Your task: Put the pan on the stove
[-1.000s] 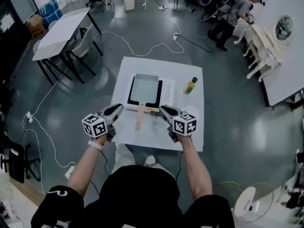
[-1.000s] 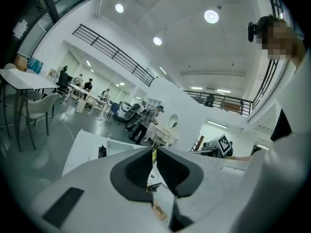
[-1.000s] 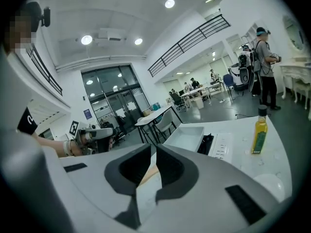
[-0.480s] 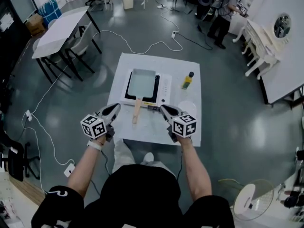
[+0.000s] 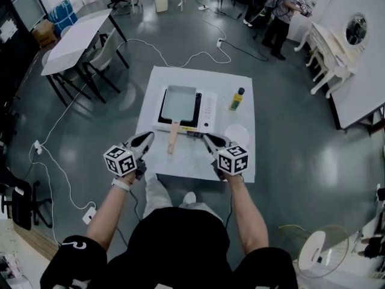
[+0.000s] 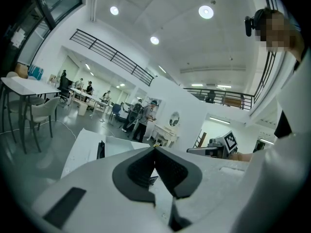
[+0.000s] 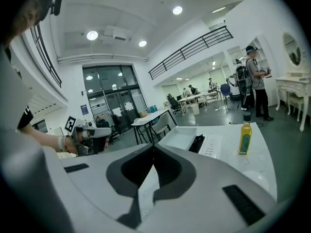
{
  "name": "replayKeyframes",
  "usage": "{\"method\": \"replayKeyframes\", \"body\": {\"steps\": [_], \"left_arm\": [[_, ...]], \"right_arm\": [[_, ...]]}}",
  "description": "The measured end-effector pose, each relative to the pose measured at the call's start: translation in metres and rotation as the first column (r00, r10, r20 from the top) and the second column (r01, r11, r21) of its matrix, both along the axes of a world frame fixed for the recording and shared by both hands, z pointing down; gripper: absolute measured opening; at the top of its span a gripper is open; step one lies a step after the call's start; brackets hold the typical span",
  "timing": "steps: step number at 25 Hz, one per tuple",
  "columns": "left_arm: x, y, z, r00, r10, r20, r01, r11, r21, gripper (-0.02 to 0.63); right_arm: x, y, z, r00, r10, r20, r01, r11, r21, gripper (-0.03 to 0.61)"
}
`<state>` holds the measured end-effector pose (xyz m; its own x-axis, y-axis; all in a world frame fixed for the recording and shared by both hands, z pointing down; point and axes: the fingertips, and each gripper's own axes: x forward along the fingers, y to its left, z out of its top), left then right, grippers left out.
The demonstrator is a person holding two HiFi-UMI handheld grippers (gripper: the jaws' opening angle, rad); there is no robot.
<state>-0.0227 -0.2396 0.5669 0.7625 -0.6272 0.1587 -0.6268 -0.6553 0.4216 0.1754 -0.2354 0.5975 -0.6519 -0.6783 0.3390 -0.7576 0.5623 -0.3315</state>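
The rectangular grey pan (image 5: 179,101) sits on the white-and-black stove (image 5: 207,108) on the white table (image 5: 192,161); its wooden handle (image 5: 172,139) points toward me. In the right gripper view the pan (image 7: 181,137) lies ahead on the stove (image 7: 212,146). My left gripper (image 5: 148,136) hovers left of the handle's end, apart from it, shut and empty. My right gripper (image 5: 207,138) hovers to the handle's right, shut and empty; its jaws have just finished closing on nothing. The left gripper (image 6: 155,148) and right gripper (image 7: 153,146) each show their jaws meeting.
A yellow oil bottle (image 5: 237,99) stands right of the stove, and a white round plate (image 5: 236,135) lies near the table's right front. Cables run over the floor. Tables and chairs (image 5: 84,47) stand at back left, and people (image 5: 283,8) stand at back right.
Both grippers' jaws have closed from slightly apart to shut. Both hands and my view have drawn back a little from the table. The pan has stayed on the stove.
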Motion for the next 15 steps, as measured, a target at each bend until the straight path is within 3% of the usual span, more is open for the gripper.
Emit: {"method": "replayKeyframes", "body": {"steps": [15], "left_arm": [[-0.002,0.012,0.008,1.000,0.008,0.014,-0.008,1.000,-0.016,-0.002]], "right_arm": [[-0.013,0.009,0.011,0.999,-0.024,-0.029,0.024,1.000,-0.011,-0.003]]}}
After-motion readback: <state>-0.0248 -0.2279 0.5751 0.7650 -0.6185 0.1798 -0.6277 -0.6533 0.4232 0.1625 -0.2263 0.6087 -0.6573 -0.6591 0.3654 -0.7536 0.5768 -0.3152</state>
